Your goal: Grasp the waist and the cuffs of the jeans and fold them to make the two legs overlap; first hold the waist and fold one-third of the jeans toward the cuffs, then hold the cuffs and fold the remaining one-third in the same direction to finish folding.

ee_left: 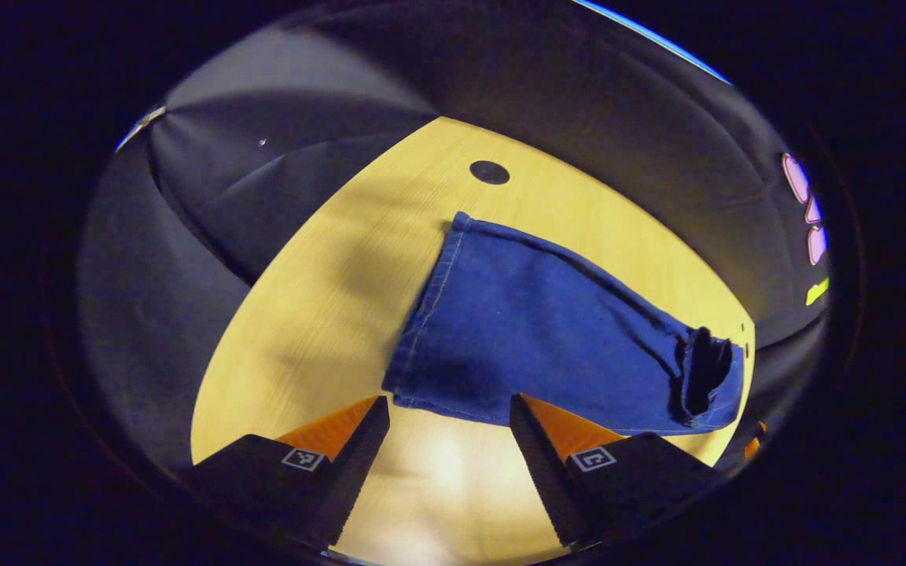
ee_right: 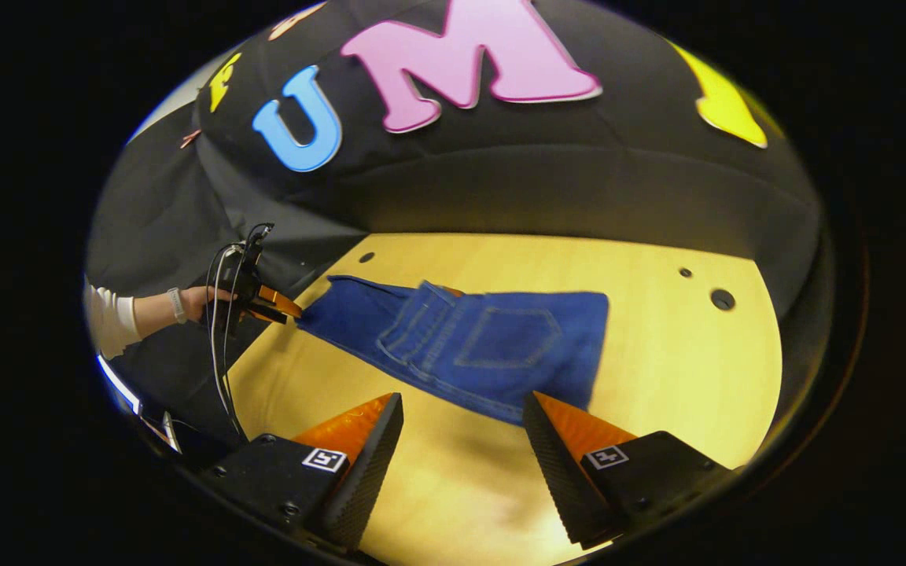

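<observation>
Lying flat on the wooden table [ee_right: 657, 362], the jeans [ee_right: 469, 342] appear already doubled lengthwise, one leg over the other; the right gripper view shows a back pocket and the waist end nearest that gripper, while the left gripper view shows the cuffs [ee_left: 421, 330] as a stitched hem edge facing the left gripper [ee_left: 449, 424].

Left gripper: jaws wide apart, holding nothing, poised just short of the near corner of the cuff end. In the right gripper view it appears farther off, carried by a hand [ee_right: 197, 303] at the far end of the garment; whether it touches the cloth there cannot be told.

Right gripper [ee_right: 465, 417]: jaws wide apart, empty, hovering close to the waist edge without contact.

Assessment: the leg-overlap step looks complete, and the first one-third fold from the waist is not yet begun. The next move calls for the right gripper to descend onto the waist edge, close through both layers, and carry it toward the cuffs. Risk: pinching only the top layer would separate the legs.
</observation>
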`<state>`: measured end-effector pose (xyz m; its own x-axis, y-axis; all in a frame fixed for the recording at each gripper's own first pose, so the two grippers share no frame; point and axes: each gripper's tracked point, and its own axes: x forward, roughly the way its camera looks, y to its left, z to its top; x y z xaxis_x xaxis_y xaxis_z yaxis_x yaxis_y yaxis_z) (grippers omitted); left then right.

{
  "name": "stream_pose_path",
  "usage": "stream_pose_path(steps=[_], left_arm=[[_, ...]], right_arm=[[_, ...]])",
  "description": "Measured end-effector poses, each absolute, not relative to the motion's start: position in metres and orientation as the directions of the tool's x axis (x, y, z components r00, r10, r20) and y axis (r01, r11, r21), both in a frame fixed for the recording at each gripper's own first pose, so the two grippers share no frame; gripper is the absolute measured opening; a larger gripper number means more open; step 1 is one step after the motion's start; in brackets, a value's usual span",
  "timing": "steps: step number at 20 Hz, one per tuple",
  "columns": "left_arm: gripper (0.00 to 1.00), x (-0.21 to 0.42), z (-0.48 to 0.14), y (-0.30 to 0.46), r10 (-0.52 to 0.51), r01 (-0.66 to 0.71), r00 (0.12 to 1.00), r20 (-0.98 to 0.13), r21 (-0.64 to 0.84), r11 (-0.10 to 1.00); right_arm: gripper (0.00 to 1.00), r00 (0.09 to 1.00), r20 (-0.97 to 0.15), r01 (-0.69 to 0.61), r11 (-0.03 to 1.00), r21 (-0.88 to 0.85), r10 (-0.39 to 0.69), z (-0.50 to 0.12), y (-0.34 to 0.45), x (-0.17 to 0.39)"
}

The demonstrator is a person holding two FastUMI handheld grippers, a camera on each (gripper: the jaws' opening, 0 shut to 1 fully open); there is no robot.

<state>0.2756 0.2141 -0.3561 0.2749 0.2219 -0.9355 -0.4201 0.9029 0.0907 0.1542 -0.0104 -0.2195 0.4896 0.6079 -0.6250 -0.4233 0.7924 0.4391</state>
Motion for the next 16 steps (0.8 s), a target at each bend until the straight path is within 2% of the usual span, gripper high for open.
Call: stream_pose_path(steps=[2,4,7,9,10,12,13,16], left_arm=[[0.97,0.286,-0.361,0.222,0.254,-0.443,0.252,-0.934,0.122,0.888],[0.97,0.297,-0.366,0.222,0.241,-0.472,0.247,-0.938,0.101,0.876],[0.97,0.289,-0.372,0.222,0.263,-0.435,0.184,-0.947,0.162,0.886],[0.97,0.288,-0.38,0.22,0.251,-0.455,0.165,-0.954,0.151,0.877],[0.98,0.282,-0.385,0.221,0.258,-0.475,0.129,-0.957,0.169,0.864],[1.0,0.287,-0.385,0.222,0.263,-0.442,0.132,-0.956,0.181,0.879],[0.98,0.287,-0.383,0.221,0.262,-0.424,0.133,-0.956,0.184,0.887],[0.98,0.289,-0.391,0.221,0.274,-0.445,0.159,-0.949,0.179,0.878]], right_arm=[[0.94,0.486,-0.656,-0.38,0.815,0.437,0.578,-0.234,-0.038,0.144],[0.94,0.48,-0.675,-0.345,0.828,0.441,0.56,-0.243,-0.052,0.141],[0.94,0.498,-0.663,-0.322,0.829,0.457,0.559,-0.239,-0.058,0.149],[0.93,0.503,-0.648,-0.31,0.819,0.483,0.572,-0.235,-0.059,0.152],[0.94,0.504,-0.649,-0.305,0.82,0.484,0.57,-0.238,-0.062,0.153],[0.94,0.496,-0.665,-0.292,0.829,0.477,0.557,-0.243,-0.063,0.153],[0.94,0.494,-0.668,-0.289,0.83,0.477,0.556,-0.244,-0.061,0.153],[0.94,0.487,-0.665,-0.288,0.823,0.49,0.567,-0.245,-0.061,0.155]])
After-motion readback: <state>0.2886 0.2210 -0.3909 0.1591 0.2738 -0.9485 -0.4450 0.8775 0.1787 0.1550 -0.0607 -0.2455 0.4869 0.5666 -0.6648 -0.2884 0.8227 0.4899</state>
